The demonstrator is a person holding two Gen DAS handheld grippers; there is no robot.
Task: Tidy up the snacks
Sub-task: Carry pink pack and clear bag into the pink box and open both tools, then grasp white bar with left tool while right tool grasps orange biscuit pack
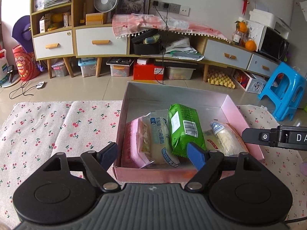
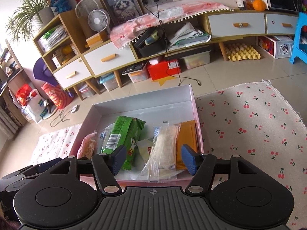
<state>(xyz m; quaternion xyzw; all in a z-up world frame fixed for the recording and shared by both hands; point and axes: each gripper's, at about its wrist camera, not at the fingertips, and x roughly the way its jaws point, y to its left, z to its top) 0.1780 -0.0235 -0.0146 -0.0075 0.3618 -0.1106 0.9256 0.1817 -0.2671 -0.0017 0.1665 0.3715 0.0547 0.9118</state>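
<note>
A pink box (image 1: 247, 118) with a silver inside lies on the cherry-print cloth (image 1: 48, 126). Side by side in it are a pink pack (image 1: 132, 143), a white bread pack (image 1: 159, 140), a green packet (image 1: 184, 128) and a clear packet of pale sticks (image 1: 228, 140). My left gripper (image 1: 152, 154) stands open over the box's near left corner, its pads touching nothing. In the right wrist view my right gripper (image 2: 154, 159) is open, with the clear packet (image 2: 165, 149) lying loose between its fingers. An orange packet (image 2: 188, 140) sits by the box's right wall (image 2: 197, 118), and the green packet (image 2: 122, 134) lies left.
The right gripper's arm (image 1: 272, 137) reaches in at the box's right side. Beyond the box is tiled floor, a long low cabinet (image 1: 99, 40), a blue stool (image 1: 284, 90) and a yellow egg tray (image 1: 220, 80). Cloth (image 2: 249, 126) spreads to the right of the box.
</note>
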